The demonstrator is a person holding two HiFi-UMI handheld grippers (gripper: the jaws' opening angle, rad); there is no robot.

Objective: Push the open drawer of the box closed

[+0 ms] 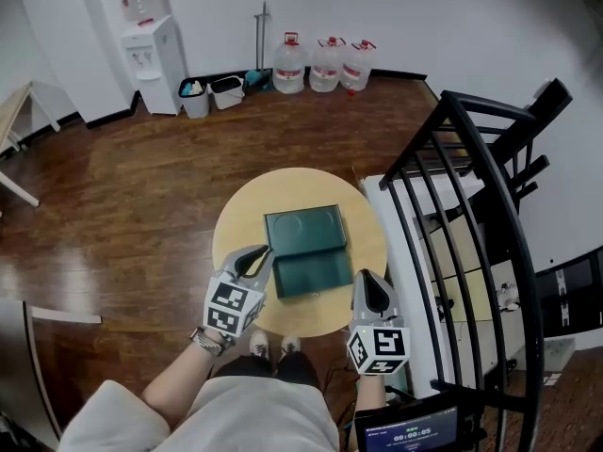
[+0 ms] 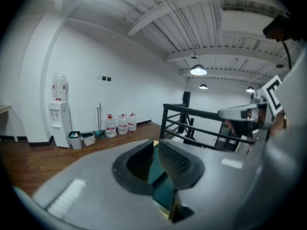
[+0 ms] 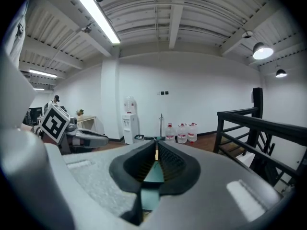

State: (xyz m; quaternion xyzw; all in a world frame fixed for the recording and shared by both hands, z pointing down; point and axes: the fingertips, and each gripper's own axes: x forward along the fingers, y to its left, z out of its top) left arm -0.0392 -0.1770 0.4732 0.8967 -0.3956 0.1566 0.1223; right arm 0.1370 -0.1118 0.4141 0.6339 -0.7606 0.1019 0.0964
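- Left gripper [image 1: 263, 254], lower left of centre in the head view: jaws pinched together at the tips, nothing clamped. In its own view [image 2: 154, 143] only a thin gap shows, with green surface behind it.
- Its tip sits just beside the left edge of the drawer [image 1: 314, 271]; can't tell if it touches.
- Right gripper [image 1: 366, 277], lower right of centre: jaws also closed to a narrow slit and empty. Its own view [image 3: 156, 148] shows the same green through the gap.
- Its tip is just beside the drawer's right front corner; contact unclear.
- The drawer is pulled out of the box toward the bottom of the frame, open, and lies between the two grippers.
- Box [image 1: 304, 226]: dark green, flat, at the middle of the head view, with a faint circle marked on the lid.
- Box rests on a round light-wood table [image 1: 243, 217], a bit right of the table's centre.
- Black railing [image 1: 468, 205] runs down the right side of the frame, close to the table.
- Dark wood floor [image 1: 122, 186] all round.
- Far wall, top of frame: three water jugs [image 1: 325, 64] in a row, a white water dispenser [image 1: 155, 59] at upper left, two small bins [image 1: 209, 95] between them.
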